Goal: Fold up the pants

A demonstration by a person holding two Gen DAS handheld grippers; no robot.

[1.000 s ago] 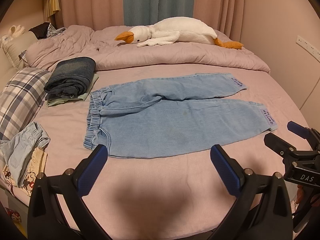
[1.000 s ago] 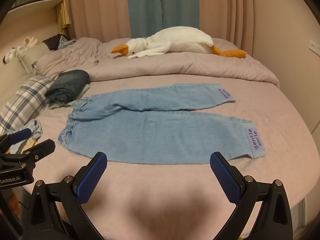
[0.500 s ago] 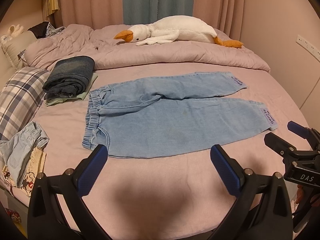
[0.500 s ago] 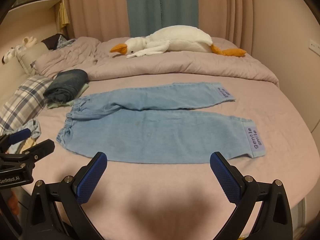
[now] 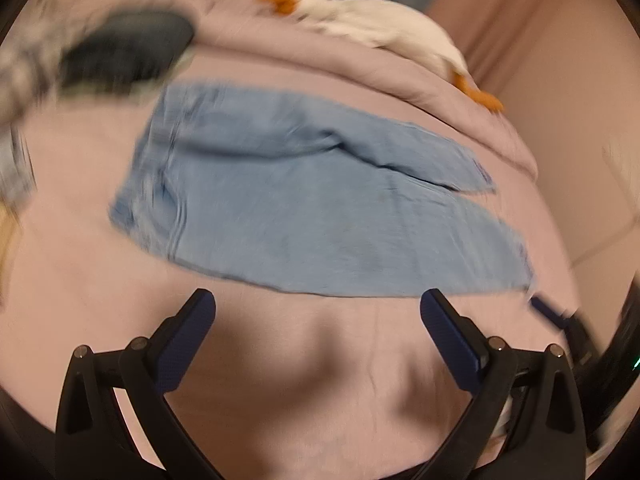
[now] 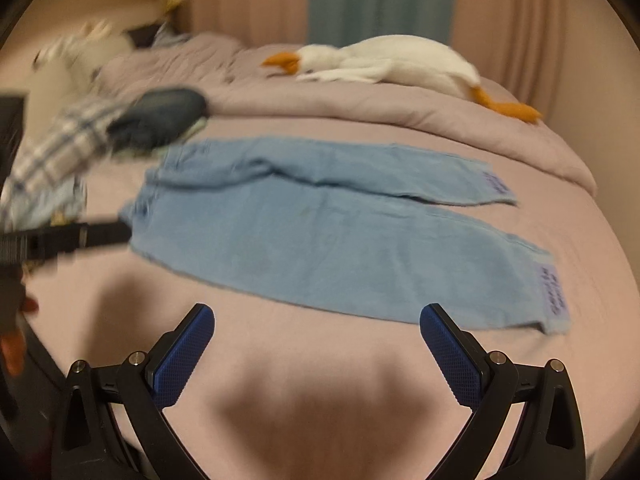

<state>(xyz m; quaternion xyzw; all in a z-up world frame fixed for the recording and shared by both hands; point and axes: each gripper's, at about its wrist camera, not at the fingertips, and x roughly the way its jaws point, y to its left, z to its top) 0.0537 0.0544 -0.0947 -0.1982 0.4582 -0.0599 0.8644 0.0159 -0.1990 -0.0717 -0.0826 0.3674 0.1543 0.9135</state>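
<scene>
Left wrist view shows your left tool (image 5: pixel 318 320) spread wide and empty above bare sheet, with the pants (image 5: pixel 304 216) lying flat on the bed (image 5: pixel 320 380) just beyond its fingertips. Your right tool (image 6: pixel 316 334) is likewise wide apart, holding nothing, near the hem end with the purple label (image 6: pixel 554 294). Both pictures are smeared, so fine edges are hard to read.

Your main risk, as I judge it, is pinching the sheet together with the denim: the near leg lies flush on soft bedding, and a deep bite would drag the bed cover up into the fold. Catching only one layer at the waistband is another hazard, since the elastic looks bunched. The two legs partly overlap near the crotch, so lifting one edge may pull the other askew.

Around you, a folded dark garment (image 6: pixel 160 118) sits just beside the waistband, and a plaid pillow (image 6: pixel 60 148) lies further left; both crowd that end. The plush goose (image 6: pixel 384 60) rests on the bunched duvet (image 6: pixel 360 108), well apart from the pants.
</scene>
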